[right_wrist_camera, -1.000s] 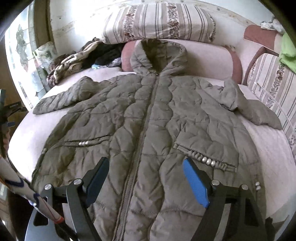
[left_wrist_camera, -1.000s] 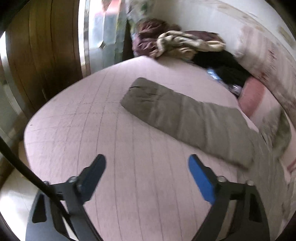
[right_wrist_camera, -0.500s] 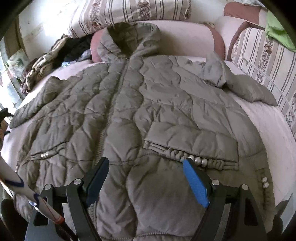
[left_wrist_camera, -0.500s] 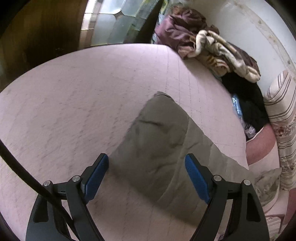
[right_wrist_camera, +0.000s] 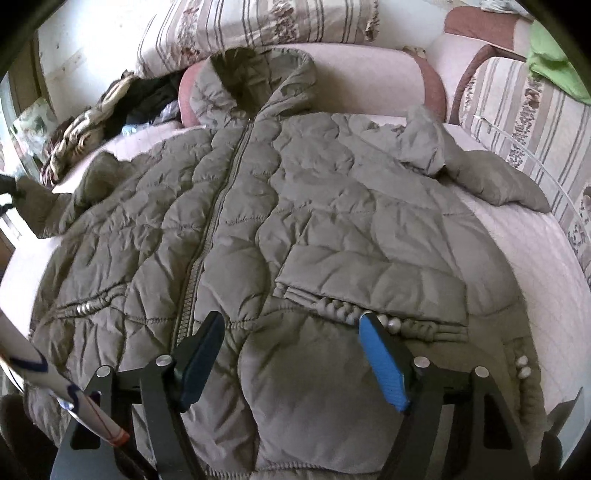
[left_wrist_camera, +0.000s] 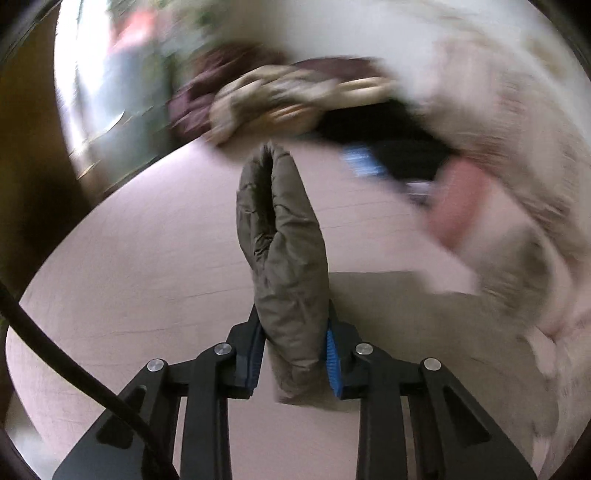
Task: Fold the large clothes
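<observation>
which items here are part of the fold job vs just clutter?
Job:
- olive puffer coat, spread zip-up on the bed
- its sleeve, clamped in the left gripper, whose jaws have just closed on it
- right gripper, open above the hem

Clutter:
- heap of clothes
- striped pillows
- green cloth

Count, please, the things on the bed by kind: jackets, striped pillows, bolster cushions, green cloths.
Olive quilted jacket: 1
Striped floral pillows: 2
Pink bolster cushion: 1
Green cloth: 1
Total: 5
</observation>
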`<act>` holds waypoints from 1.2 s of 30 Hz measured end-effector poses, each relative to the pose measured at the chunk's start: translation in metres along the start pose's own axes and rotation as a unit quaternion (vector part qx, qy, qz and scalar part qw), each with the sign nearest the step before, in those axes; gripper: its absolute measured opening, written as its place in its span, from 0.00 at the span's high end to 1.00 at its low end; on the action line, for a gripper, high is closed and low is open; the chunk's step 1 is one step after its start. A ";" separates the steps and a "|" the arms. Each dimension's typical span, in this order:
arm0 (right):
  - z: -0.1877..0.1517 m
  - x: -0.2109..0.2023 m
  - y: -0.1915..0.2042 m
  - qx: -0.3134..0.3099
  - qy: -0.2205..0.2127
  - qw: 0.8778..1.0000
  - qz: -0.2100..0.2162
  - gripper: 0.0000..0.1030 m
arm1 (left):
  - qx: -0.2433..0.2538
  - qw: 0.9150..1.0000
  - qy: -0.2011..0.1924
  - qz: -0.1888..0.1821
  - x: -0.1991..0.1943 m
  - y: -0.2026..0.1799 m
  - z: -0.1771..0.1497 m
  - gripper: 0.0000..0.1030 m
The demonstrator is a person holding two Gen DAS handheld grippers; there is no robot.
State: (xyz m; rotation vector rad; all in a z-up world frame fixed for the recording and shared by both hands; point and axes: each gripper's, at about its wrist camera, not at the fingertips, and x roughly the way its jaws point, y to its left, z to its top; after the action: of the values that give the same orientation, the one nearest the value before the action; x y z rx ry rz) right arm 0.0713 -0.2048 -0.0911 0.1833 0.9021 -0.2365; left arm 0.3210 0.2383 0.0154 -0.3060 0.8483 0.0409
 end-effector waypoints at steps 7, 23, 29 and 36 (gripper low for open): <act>-0.001 -0.030 -0.022 0.034 -0.030 0.999 0.004 0.23 | 0.107 0.980 0.015 -0.165 -0.045 -0.169 -0.057 0.74; 0.006 -0.052 -0.067 0.078 -0.036 0.996 -0.013 0.23 | 0.183 0.966 0.056 -0.173 -0.064 -0.206 -0.206 0.32; 0.043 -0.021 -0.047 0.076 -0.028 0.996 0.029 0.16 | 0.149 0.986 0.029 -0.068 -0.041 -0.129 -0.205 0.25; 0.094 0.070 -0.034 0.103 0.039 0.994 0.027 0.15 | 0.127 0.991 0.035 -0.022 -0.008 -0.079 -0.213 0.25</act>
State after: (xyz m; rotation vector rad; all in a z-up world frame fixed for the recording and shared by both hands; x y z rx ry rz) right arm 0.1744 -0.2704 -0.0915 0.4102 0.9487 -0.2729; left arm 0.1721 0.1035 -0.0909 -0.0860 0.9050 -0.1190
